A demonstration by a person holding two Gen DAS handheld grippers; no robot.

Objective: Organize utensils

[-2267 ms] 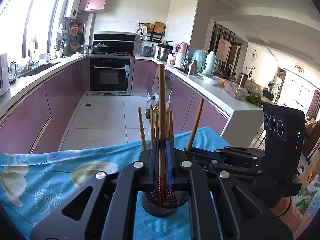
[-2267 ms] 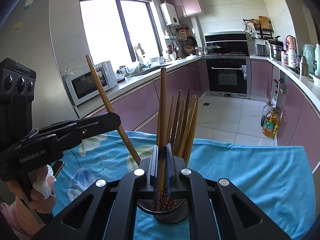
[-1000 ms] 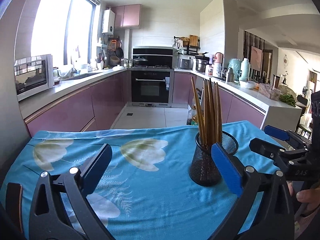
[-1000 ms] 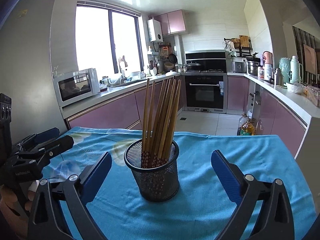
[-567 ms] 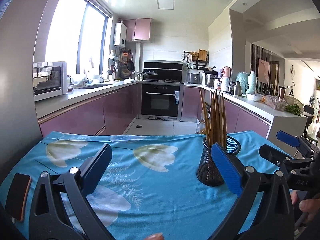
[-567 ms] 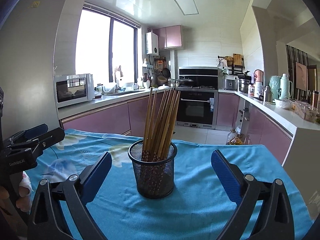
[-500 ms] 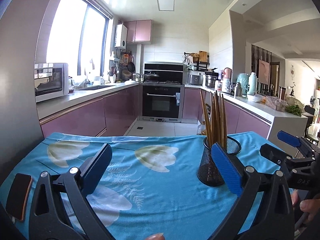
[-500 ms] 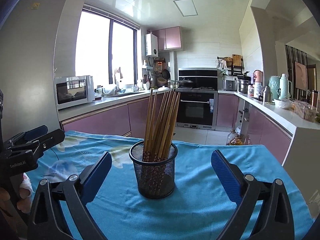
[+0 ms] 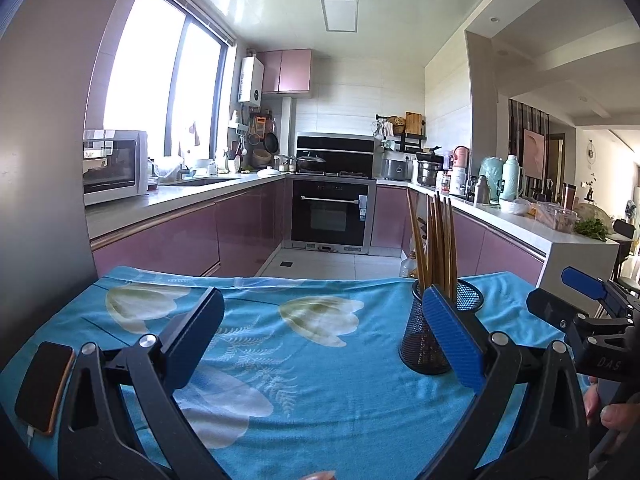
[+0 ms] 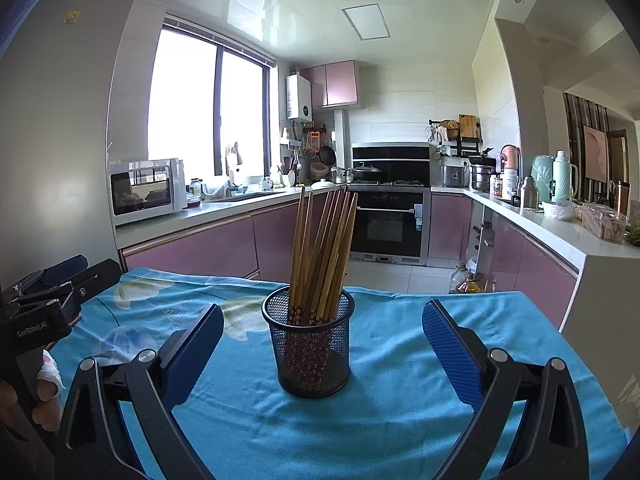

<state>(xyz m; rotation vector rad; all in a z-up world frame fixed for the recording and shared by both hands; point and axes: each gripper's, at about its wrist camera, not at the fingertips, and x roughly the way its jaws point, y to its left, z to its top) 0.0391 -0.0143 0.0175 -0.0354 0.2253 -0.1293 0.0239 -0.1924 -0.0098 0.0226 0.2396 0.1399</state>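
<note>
A black mesh holder (image 10: pixel 310 346) stands upright on the blue flowered tablecloth (image 10: pixel 400 420), with several wooden chopsticks (image 10: pixel 322 248) leaning inside it. My right gripper (image 10: pixel 322 346) is open, pulled back from the holder, with nothing between its blue pads. In the left wrist view the same holder (image 9: pixel 428 346) and its chopsticks (image 9: pixel 436 240) sit to the right, partly behind my right finger pad (image 9: pixel 450 336). My left gripper (image 9: pixel 320 340) is open and empty over the cloth (image 9: pixel 300 380). Each view shows the other gripper at its edge.
A phone (image 9: pixel 42 386) with an orange edge lies on the cloth at the near left. A person's fingers (image 9: pixel 608 410) hold the other gripper at the right edge. Behind the table run purple kitchen cabinets (image 10: pixel 192 248), an oven (image 10: pixel 386 224) and a crowded counter (image 10: pixel 560 220).
Both grippers let go of their chopsticks into the holder, opened, and drew back from it. Over the last half second they barely moved.
</note>
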